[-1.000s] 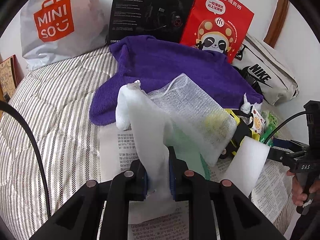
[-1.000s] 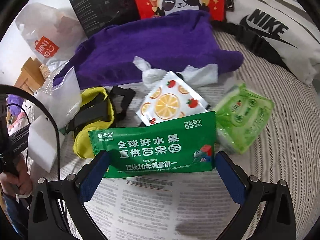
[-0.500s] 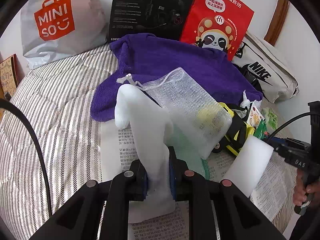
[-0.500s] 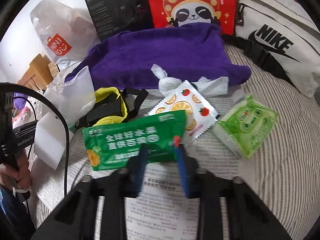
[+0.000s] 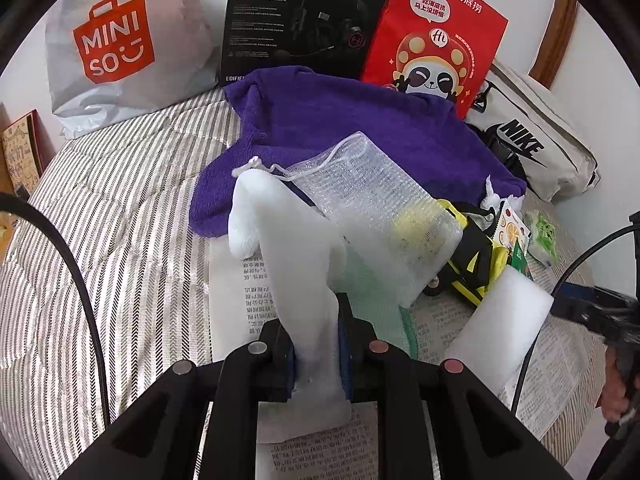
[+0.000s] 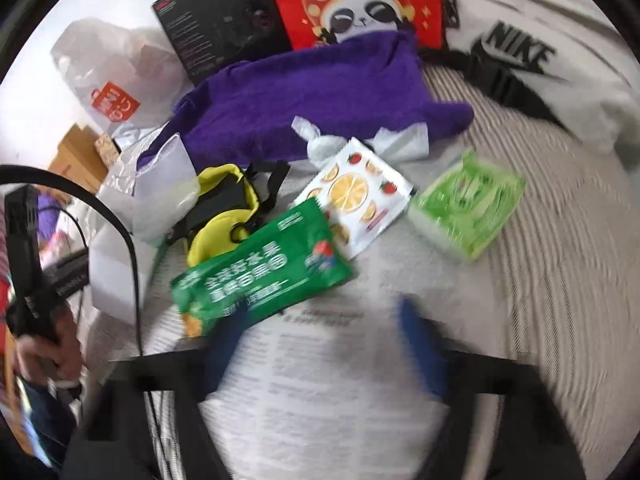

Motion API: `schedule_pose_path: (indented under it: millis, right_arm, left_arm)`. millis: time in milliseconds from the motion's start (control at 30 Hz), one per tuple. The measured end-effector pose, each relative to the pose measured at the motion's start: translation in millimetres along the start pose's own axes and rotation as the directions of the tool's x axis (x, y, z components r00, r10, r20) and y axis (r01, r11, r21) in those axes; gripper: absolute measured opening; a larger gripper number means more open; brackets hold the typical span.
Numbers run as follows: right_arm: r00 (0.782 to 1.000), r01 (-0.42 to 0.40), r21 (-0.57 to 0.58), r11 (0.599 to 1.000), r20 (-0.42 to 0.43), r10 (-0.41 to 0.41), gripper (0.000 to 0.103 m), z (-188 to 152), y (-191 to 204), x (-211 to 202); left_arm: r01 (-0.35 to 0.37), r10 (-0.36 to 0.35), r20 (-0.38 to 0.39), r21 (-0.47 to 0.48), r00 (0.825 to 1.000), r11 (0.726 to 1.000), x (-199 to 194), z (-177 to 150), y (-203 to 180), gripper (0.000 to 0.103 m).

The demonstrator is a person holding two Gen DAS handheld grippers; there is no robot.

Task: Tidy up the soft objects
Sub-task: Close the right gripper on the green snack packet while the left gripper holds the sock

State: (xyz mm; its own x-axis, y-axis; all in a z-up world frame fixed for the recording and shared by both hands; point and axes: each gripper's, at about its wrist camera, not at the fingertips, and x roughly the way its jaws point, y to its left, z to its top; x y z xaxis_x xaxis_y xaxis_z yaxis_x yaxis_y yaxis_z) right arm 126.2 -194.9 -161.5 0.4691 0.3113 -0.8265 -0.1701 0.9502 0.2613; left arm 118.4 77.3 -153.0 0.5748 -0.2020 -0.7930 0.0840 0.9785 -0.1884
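Left wrist view looks across the bed from low and close; right wrist view looks steeply down. Both share the purple towel (image 5: 340, 128) (image 6: 320, 92).

Headset box (image 5: 304, 20) beside panda bag (image 5: 432, 36), upright.

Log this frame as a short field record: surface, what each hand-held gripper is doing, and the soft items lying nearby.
surface: striped bedding with newspaper spread on it
left hand-held gripper: shut on white foam sheet, held upright
right hand-held gripper: blurred, fingers apart, nothing between them
green wet-wipes pack: lying tilted on the newspaper, just ahead of the right hand-held gripper
nearby: purple towel, light green tissue pack, fruit-print packet
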Motion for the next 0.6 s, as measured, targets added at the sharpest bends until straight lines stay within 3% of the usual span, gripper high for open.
schedule_pose_path:
  millis: [167,433,533,600]
  right_arm:
    - [0.997,-0.05,0.088,0.995,-0.06,0.055,0.085,3,18,15]
    - [0.999,0.025,0.161,0.987,-0.051,-0.017,0.085,19,44,40]
    - [0.999,0.014,0.11,0.994,-0.031,-0.011,0.073,20,49,41]
    - [1.0,0.008,0.064,0.998,-0.03,-0.006,0.055,18,50,36]
  left_arm:
    - [0.006,-0.006,-0.004,-0.005,1.0,1.0,-1,-2,1,0.016]
    - [0.004,-0.004,-0.007,-0.004,1.0,1.0,-5,-7,5,0.017]
    - [0.003,-0.003,-0.005,-0.011,1.0,1.0,-5,-8,6,0.017]
    - [0.0,0.0,-0.006,-0.007,1.0,1.0,-4,-9,5,0.017]
